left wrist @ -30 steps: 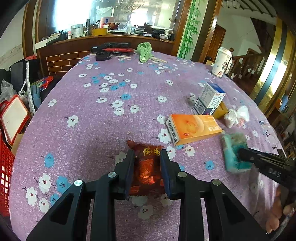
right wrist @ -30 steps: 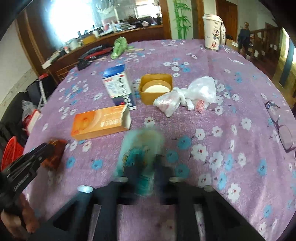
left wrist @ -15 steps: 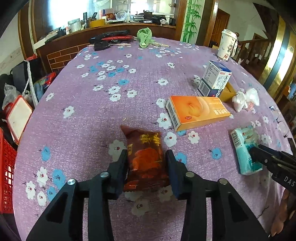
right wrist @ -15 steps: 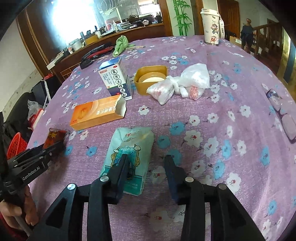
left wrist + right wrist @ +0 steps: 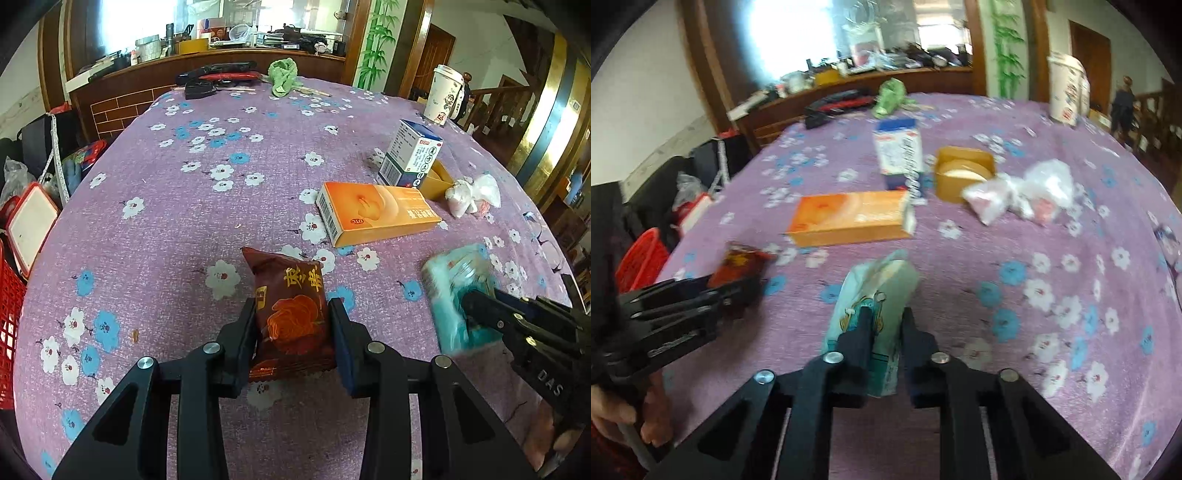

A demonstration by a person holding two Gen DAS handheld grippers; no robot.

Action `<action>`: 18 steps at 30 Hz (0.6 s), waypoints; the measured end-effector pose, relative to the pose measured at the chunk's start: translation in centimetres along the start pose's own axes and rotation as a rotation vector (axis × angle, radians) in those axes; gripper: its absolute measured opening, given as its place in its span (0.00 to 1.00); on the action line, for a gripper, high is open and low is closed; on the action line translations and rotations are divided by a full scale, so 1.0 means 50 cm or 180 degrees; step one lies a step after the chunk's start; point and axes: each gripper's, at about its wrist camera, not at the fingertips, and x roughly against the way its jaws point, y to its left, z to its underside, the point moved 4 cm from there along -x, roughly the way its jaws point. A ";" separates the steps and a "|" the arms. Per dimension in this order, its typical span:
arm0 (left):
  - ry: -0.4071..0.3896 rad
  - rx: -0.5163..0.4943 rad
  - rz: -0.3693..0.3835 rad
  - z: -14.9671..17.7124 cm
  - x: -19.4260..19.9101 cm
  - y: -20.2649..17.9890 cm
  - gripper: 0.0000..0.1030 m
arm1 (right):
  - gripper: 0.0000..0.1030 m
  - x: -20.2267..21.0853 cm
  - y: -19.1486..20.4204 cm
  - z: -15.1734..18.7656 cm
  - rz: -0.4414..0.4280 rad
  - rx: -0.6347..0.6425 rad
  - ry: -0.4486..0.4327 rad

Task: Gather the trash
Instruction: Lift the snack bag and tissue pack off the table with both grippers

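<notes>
fingers: left fingers (image 5: pixel 255 332) squeeze the snack bag (image 5: pixel 291 314), right fingers (image 5: pixel 862 328) just pinched shut on the tissue pack (image 5: pixel 875 295) | tip: lift both straight up, gently, toward the red basket (image 5: pixel 642 258)

Motion blurred the whole right wrist view, smearing the print on the teal pack (image 5: pixel 877 295). The right gripper (image 5: pixel 466 300) hid part of that pack, and the red basket (image 5: pixel 8 325) was cut off at the left edge.
</notes>
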 end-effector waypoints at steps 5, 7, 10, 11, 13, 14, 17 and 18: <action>-0.0074 0.0065 0.0021 -0.001 0.009 0.007 0.35 | 0.11 0.017 0.009 0.006 -0.0049 -0.0036 -0.0135; -0.0131 0.0073 -0.0020 0.003 0.019 0.009 0.35 | 0.11 0.027 0.015 0.008 -0.0069 -0.0050 -0.0159; -0.0207 0.0048 -0.0081 0.012 0.036 0.006 0.35 | 0.11 0.046 0.024 0.013 -0.0079 -0.0026 -0.0208; -0.0231 0.0021 -0.0120 0.018 0.043 0.003 0.35 | 0.11 0.053 0.027 0.015 -0.0082 -0.0030 -0.0227; -0.0270 -0.0007 -0.0133 0.028 0.056 -0.002 0.35 | 0.11 0.063 0.030 0.016 -0.0107 -0.0038 -0.0238; -0.0283 -0.0015 -0.0126 0.034 0.063 -0.005 0.35 | 0.11 0.068 0.031 0.017 -0.0106 -0.0037 -0.0243; -0.0353 -0.0043 -0.0147 0.044 0.083 -0.012 0.35 | 0.11 0.079 0.031 0.020 -0.0117 -0.0055 -0.0259; -0.0380 -0.0059 -0.0175 0.046 0.089 -0.015 0.35 | 0.11 0.084 0.032 0.022 -0.0121 -0.0062 -0.0262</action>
